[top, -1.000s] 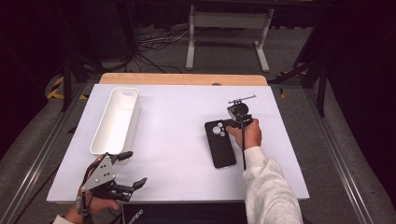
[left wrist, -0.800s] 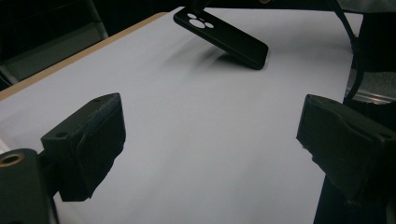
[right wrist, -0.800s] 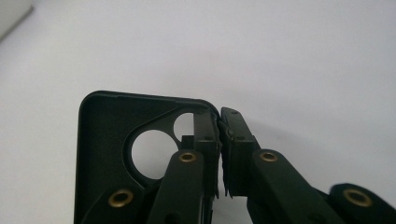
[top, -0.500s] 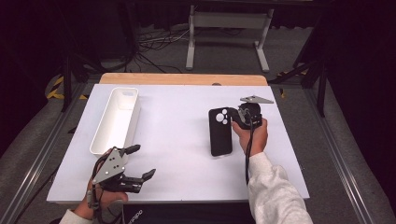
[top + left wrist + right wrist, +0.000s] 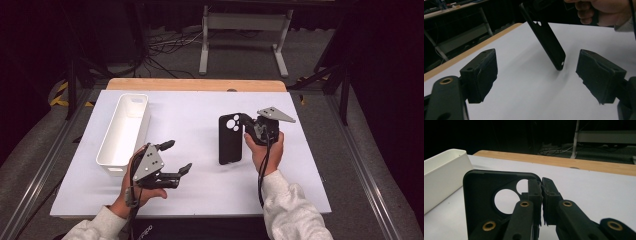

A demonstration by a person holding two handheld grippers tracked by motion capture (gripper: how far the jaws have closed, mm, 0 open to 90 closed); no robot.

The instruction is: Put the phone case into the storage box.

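1. The black phone case (image 5: 230,140) stood over the white desk (image 5: 200,120), right of the white bin (image 5: 124,134) and well apart from it. In the left gripper view it hung tilted, its camera-cutout end up and its lower corner (image 5: 560,65) at the desk surface or just above it; I could not tell whether it touched.

2. My right gripper (image 5: 248,124) had the case by its upper edge, beside the camera holes. In the right gripper view my fingers (image 5: 535,192) were clenched on the case wall, one pad inside the shell and one outside, with the round cutouts (image 5: 503,203) just to the left of them.

3. My right hand (image 5: 263,150) sat just right of the case, the grey three-cornered plate (image 5: 275,114) above it and the cable trailing down along my pale sleeve (image 5: 295,210).

4. My left gripper (image 5: 177,157) hovered over the desk between the bin and the case, nearer the bin's near end. Its fingers (image 5: 480,75) were released and had just been closing a little; nothing lay between them, and the case was seen farther off through the gap.

5. My left hand (image 5: 137,187) was below the bin's near end, close to the desk's front edge.

6. Beyond the bin, a wooden strip (image 5: 197,84) ran along the desk's far edge.
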